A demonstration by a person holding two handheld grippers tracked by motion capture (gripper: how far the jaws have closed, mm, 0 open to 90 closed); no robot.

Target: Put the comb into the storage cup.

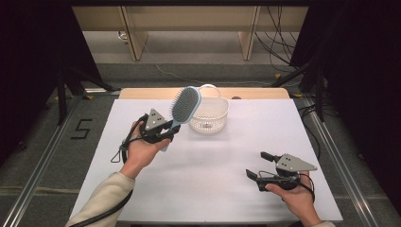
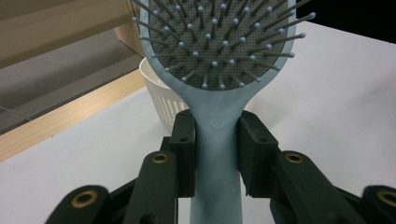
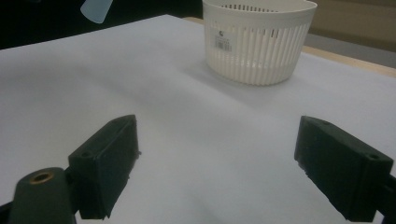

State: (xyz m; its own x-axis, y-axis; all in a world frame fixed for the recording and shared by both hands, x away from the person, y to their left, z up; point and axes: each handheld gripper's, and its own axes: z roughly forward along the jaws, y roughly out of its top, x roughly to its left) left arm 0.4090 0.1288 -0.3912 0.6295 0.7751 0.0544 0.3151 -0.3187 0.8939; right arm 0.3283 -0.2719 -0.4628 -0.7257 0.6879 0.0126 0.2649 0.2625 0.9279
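Left gripper point(image 1: 169, 131) raised above the desk point(image 1: 213, 161), clamped on the handle of the light-blue hairbrush point(image 1: 184, 105), pads pressing both sides of the handle just below the head. Brush tilted up and away, bristled face toward the camera in the high view, head overlapping the near-left rim of the white slatted basket point(image 1: 210, 116). Basket standing toward the far middle of the desk, barcode label on its wall. Right gripper point(image 1: 259, 165) low over the desk near the right front, jaws spread wide, holding nothing, aimed toward the basket.
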